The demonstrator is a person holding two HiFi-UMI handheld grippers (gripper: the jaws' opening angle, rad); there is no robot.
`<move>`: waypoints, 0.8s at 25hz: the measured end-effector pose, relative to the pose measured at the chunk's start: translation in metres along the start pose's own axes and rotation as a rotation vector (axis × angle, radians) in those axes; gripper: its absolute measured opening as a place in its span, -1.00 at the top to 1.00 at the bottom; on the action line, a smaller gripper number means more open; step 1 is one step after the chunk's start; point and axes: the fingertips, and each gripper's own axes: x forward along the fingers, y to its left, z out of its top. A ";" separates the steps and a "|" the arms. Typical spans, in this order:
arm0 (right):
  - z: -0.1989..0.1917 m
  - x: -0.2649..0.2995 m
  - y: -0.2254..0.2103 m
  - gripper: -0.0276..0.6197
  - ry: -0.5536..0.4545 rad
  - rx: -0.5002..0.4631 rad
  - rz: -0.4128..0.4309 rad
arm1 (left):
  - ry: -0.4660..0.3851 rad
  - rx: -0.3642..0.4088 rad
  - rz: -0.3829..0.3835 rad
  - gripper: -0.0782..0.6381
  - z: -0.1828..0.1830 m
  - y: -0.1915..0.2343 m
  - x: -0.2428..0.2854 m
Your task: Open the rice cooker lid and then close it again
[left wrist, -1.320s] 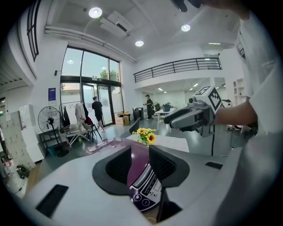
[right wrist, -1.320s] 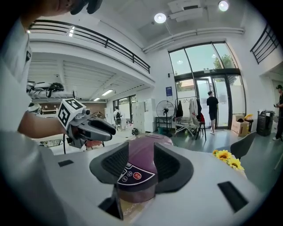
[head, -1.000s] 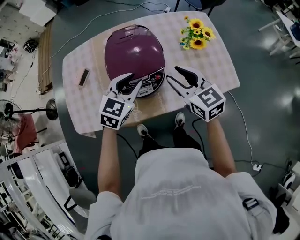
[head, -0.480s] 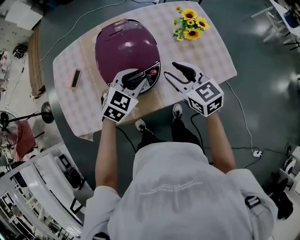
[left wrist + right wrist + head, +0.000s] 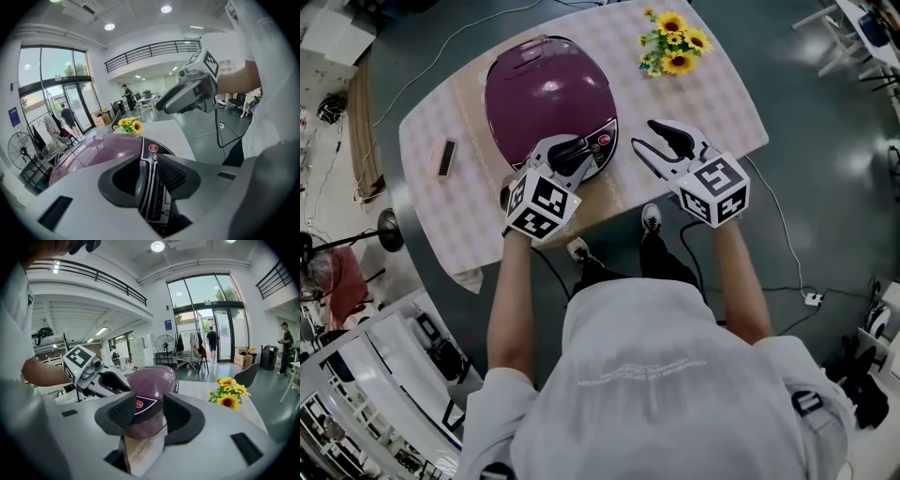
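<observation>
**Left gripper dropped onto cooker front, lid shut**

Left gripper (image 5: 572,152) has come down and rolled since a second ago. It now sits over the front edge of the rice cooker (image 5: 548,94). Right gripper (image 5: 661,141) has barely shifted.

Left jaws are apart and have just been closing a little, with nothing clamped. In the left gripper view the control panel strip (image 5: 152,187) runs up the gap between the pads. Can't tell whether the pads touch it. The red round button (image 5: 153,148) is just past the tips.

Right jaws are also apart and empty. They hover over the table (image 5: 727,108), just beside the cooker's right side. The cooker shows through the gap but is not between the pads.

The purple cooker sits mid-table with its lid down and the panel facing the person. Sunflowers (image 5: 673,45) are at the far right corner. A small dark bar (image 5: 445,157) lies well apart on the left.

Key relation:
- The cooker front is directly ahead of and under the left tips, so the left gripper is nearer.
- The hinge is likely on the far side, so the lid should swing up and away from the person.
- The opening step has probably not started.
</observation>
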 end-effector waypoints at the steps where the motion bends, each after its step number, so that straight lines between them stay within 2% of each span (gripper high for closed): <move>1: 0.000 0.000 0.000 0.32 0.000 0.001 -0.001 | 0.008 0.004 -0.002 0.41 -0.001 -0.001 0.001; 9: 0.003 -0.005 0.002 0.32 -0.005 -0.009 -0.012 | 0.031 -0.028 -0.010 0.41 -0.005 -0.002 -0.002; 12: 0.003 -0.007 0.001 0.32 -0.005 -0.010 -0.016 | 0.019 -0.069 -0.006 0.41 -0.006 -0.001 -0.003; 20: 0.000 -0.009 0.002 0.32 0.000 -0.002 -0.012 | 0.032 -0.087 0.037 0.41 -0.005 -0.001 -0.003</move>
